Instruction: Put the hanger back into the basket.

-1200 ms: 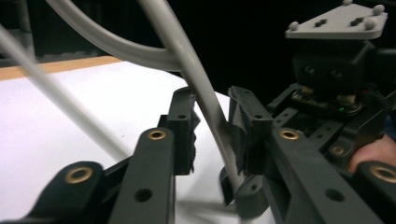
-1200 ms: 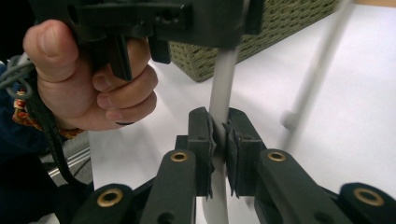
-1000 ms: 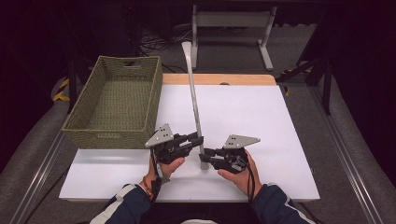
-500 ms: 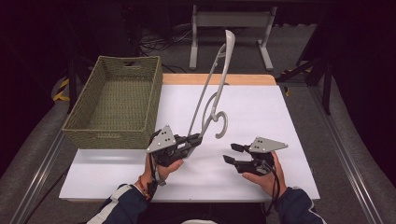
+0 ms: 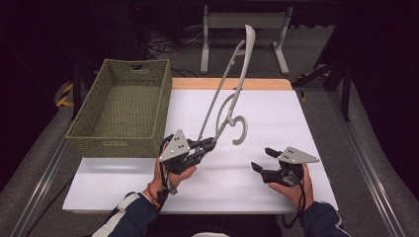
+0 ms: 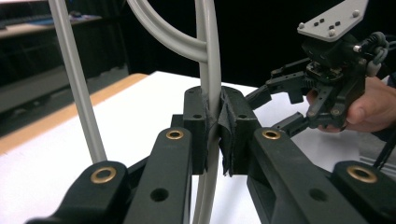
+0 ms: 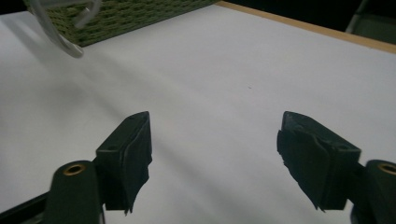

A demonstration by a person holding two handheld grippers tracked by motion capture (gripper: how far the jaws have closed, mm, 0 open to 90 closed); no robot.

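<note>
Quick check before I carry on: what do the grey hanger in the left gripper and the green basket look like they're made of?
The hanger looks like moulded plastic, though painted metal cannot be ruled out: plain light grey, smooth, slightly glossy rounded bars. The left gripper is clamped on one bar. The basket looks woven from olive-green cord or paper rope, matte, with a regular ribbed weave on its walls and floor.

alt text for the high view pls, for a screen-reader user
The left gripper clamps a grey clothes hanger and holds it tilted up above the white table. The right gripper is open, apart from it; a woven basket stands left.
</note>
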